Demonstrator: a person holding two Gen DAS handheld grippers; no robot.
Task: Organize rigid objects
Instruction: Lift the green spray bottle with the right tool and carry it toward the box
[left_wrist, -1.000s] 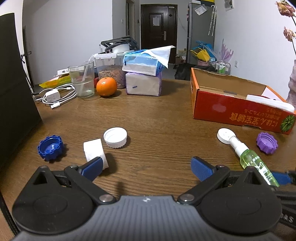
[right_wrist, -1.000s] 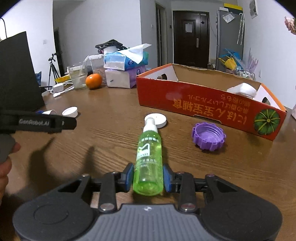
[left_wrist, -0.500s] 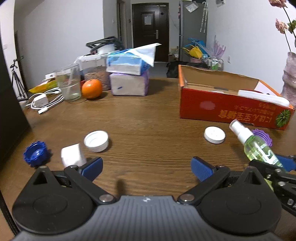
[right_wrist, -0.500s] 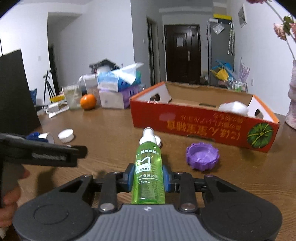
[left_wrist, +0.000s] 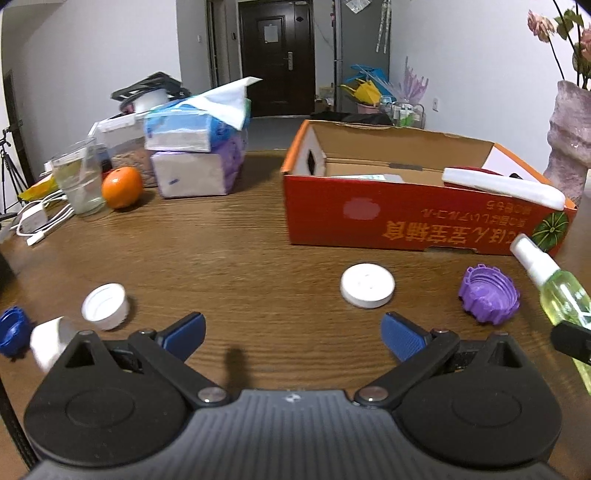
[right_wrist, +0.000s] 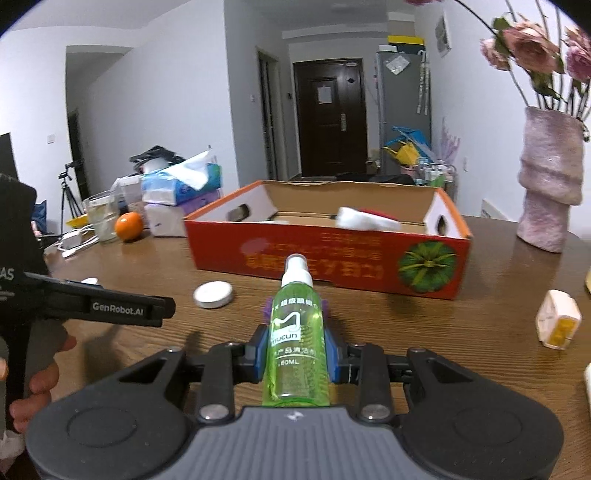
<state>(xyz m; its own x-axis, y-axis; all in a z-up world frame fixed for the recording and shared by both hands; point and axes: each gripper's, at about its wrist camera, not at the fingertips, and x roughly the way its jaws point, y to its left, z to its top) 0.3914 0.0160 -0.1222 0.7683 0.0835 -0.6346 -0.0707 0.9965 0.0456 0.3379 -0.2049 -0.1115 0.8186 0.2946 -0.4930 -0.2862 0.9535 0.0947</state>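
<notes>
Two hand-held grippers: right hand-held gripper (right_wrist: 295, 360) clamps green spray bottle (right_wrist: 297, 341) above tabletop (right_wrist: 424, 325); left hand-held gripper (left_wrist: 291, 332) spread wide, grasping nothing, near white cap (left_wrist: 367, 285).

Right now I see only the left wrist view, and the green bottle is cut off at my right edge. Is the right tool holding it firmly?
Observer: Yes. The right tool is shut on the green spray bottle, one pad on each side of its body, with the nozzle pointing toward the red box.
Operator: Thank you. Does anything lie on the table to the right of that box?
Observer: Yes, a small white and yellow object lies there, apart from the box.
</notes>
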